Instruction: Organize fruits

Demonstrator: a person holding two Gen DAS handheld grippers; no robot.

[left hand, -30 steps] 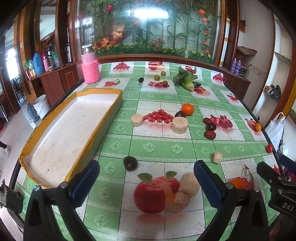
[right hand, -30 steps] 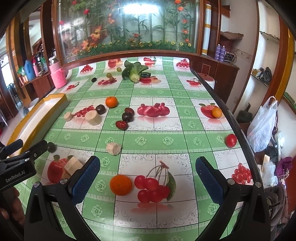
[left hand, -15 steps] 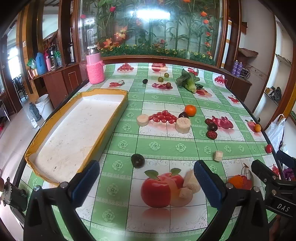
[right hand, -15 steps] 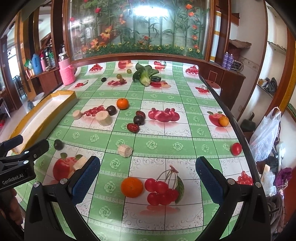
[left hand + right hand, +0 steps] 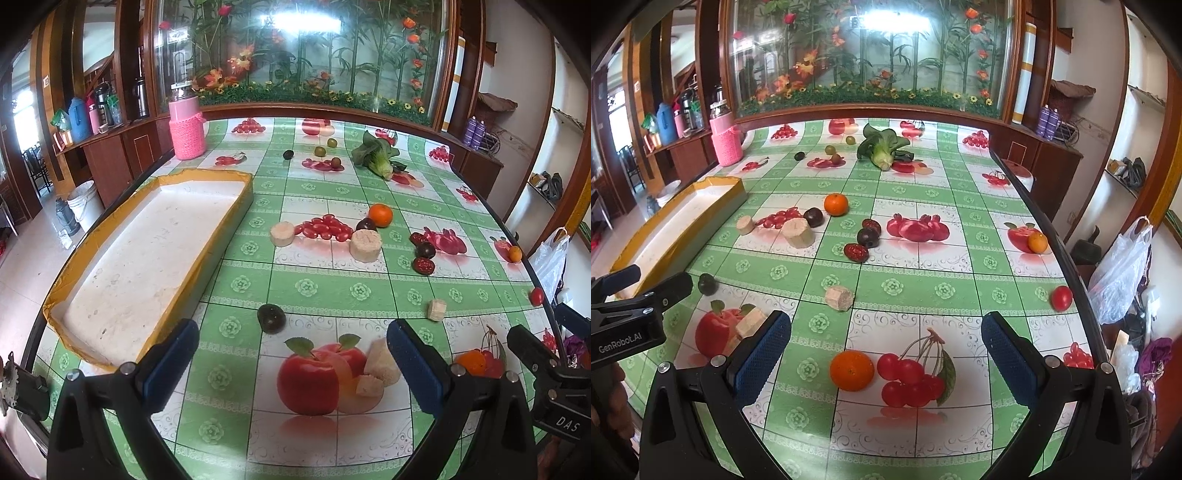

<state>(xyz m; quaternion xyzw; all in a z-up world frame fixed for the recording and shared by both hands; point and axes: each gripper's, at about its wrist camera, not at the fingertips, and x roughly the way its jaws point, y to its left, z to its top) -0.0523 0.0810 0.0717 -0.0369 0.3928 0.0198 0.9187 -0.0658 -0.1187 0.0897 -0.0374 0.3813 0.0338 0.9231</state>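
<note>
Fruits lie scattered on a green fruit-print tablecloth. An orange (image 5: 851, 370) sits just ahead of my open, empty right gripper (image 5: 882, 354). A dark avocado (image 5: 271, 318) and pale cut chunks (image 5: 382, 363) lie ahead of my open, empty left gripper (image 5: 290, 360). Farther off are another orange (image 5: 380, 215), dark plums (image 5: 424, 250), a red date (image 5: 423, 265), round pale slices (image 5: 365, 245) and a small red tomato (image 5: 1061, 298). A yellow-rimmed white tray (image 5: 236, 218) stands on the left; nothing shows in it.
A pink-sleeved jar (image 5: 186, 127) stands at the back left. A leafy green vegetable (image 5: 884, 147) and small green fruits (image 5: 319, 150) lie at the back. A small orange fruit (image 5: 1038, 242) sits near the table's right edge. A plastic bag (image 5: 1123, 273) hangs beyond it.
Both grippers have risen and drawn back a little, so the table objects sit slightly higher and farther in view. Both stay open and empty. No object has moved.
</note>
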